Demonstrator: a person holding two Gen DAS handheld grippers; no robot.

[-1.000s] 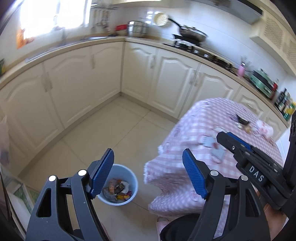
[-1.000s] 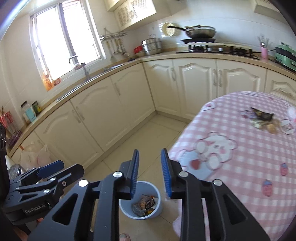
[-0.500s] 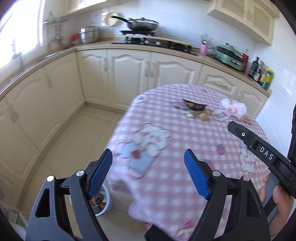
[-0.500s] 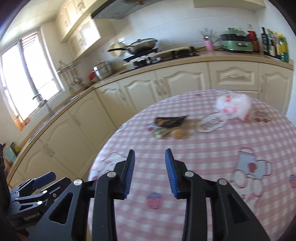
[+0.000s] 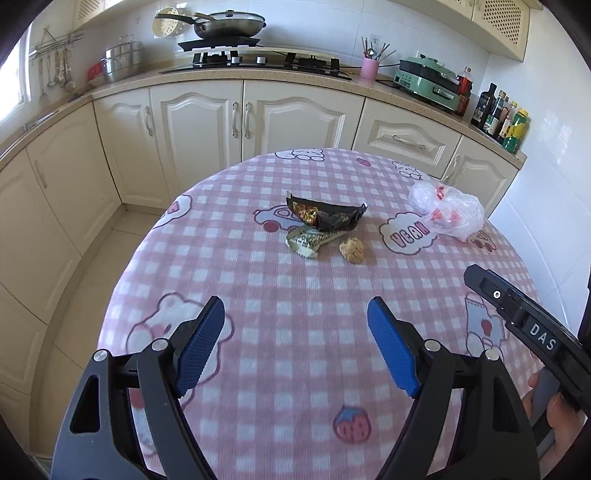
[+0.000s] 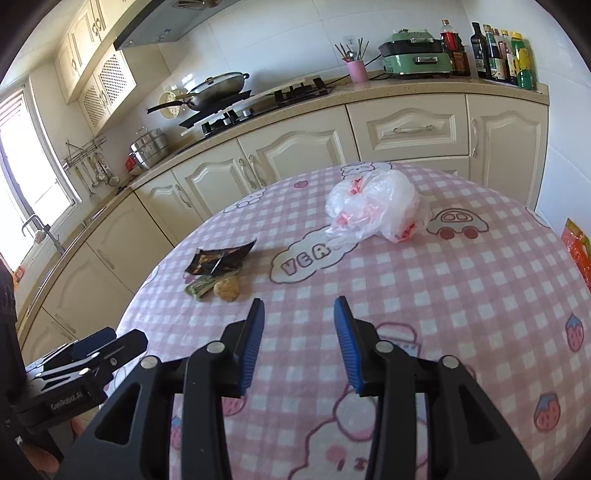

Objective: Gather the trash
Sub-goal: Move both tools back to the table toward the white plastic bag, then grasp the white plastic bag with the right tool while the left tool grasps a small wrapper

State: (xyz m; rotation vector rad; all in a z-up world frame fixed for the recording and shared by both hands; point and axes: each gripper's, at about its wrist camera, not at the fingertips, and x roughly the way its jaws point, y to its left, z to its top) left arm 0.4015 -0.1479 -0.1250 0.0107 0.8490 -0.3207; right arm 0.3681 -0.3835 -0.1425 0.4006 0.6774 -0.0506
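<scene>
On the round table with a pink checked cloth [image 5: 295, 302] [image 6: 443, 295] lies trash: a black wrapper [image 5: 327, 214] [image 6: 219, 260], a green wrapper [image 5: 308, 240] [image 6: 201, 287], a brown crumpled lump [image 5: 352, 250] [image 6: 227, 288] and a clear plastic bag [image 5: 447, 210] [image 6: 373, 206]. My left gripper [image 5: 295, 339] hovers wide open over the near part of the table, short of the wrappers, nothing between its fingers. My right gripper [image 6: 299, 332] hangs above the cloth, its jaws opening and empty; the lump lies ahead to its left, the bag ahead to its right. The right gripper's body shows in the left wrist view.
Cream kitchen cabinets [image 5: 207, 118] run behind the table, with a hob and pan [image 5: 229, 26] on the counter, a pink utensil cup [image 5: 369, 68], a green appliance [image 5: 428, 81] and bottles [image 5: 502, 118]. Tiled floor [image 5: 96, 280] lies left of the table. An orange packet [image 6: 578, 251] shows at the right edge.
Both grippers swung away from the blue bin on the floor to above the table, so the trash now lies ahead. The right gripper's jaws have widened; the left stayed wide.
</scene>
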